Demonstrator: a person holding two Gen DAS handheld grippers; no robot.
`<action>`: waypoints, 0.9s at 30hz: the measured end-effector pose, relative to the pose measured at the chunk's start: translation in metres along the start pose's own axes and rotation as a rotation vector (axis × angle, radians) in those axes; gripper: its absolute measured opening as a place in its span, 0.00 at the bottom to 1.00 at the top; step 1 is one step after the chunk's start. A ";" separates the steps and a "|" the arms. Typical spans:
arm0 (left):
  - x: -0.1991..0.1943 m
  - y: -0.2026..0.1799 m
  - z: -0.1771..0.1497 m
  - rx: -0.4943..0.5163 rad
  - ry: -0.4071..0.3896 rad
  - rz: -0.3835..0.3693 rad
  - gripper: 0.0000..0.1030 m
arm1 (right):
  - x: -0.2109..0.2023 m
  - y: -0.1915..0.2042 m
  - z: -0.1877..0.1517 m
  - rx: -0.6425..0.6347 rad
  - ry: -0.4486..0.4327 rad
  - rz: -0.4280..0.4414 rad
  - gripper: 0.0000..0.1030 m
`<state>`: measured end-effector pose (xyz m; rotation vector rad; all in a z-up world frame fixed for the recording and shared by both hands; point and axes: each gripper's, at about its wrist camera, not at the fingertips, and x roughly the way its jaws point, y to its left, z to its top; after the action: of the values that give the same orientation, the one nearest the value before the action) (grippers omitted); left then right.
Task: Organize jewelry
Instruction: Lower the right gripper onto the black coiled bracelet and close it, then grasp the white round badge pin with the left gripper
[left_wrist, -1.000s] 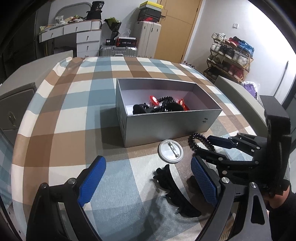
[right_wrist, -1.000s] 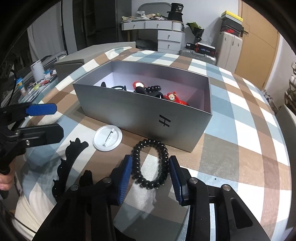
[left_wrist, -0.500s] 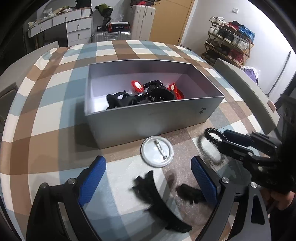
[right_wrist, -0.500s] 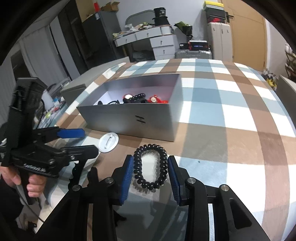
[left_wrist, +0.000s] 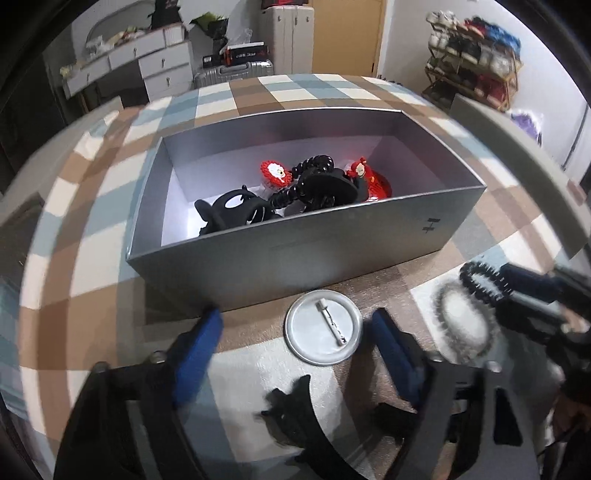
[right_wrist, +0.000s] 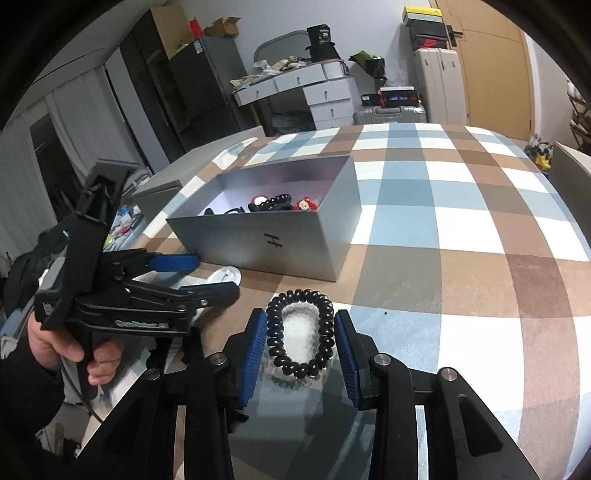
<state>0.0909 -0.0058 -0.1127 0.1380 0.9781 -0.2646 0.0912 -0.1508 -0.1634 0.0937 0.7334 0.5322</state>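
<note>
Black coil bracelet gripped between right hand-held gripper pads

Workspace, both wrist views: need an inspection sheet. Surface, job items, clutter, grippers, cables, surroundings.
Surface: plaid tablecloth.
Job's things: silver box holds black and red pieces; round pin badge lies back-up in front of it; black hair claw nearer the camera.
Clutter: nothing seen.
Grippers: left gripper open above the badge; right gripper pinches the black spiral hair tie off the cloth.
Cables: thin cord below left hand.
Surroundings: white drawers, suitcases, shoe rack.
</note>
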 end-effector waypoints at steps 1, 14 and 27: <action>-0.001 -0.001 0.000 0.006 -0.002 -0.010 0.60 | 0.000 -0.001 0.000 0.004 -0.003 0.003 0.35; -0.017 -0.007 -0.004 0.045 -0.019 -0.046 0.36 | -0.013 -0.001 0.002 0.028 -0.042 0.026 0.35; -0.062 0.004 0.003 -0.001 -0.136 -0.095 0.36 | -0.048 0.003 0.015 0.037 -0.159 0.026 0.35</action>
<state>0.0614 0.0069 -0.0592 0.0711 0.8504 -0.3563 0.0703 -0.1706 -0.1220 0.1782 0.5874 0.5294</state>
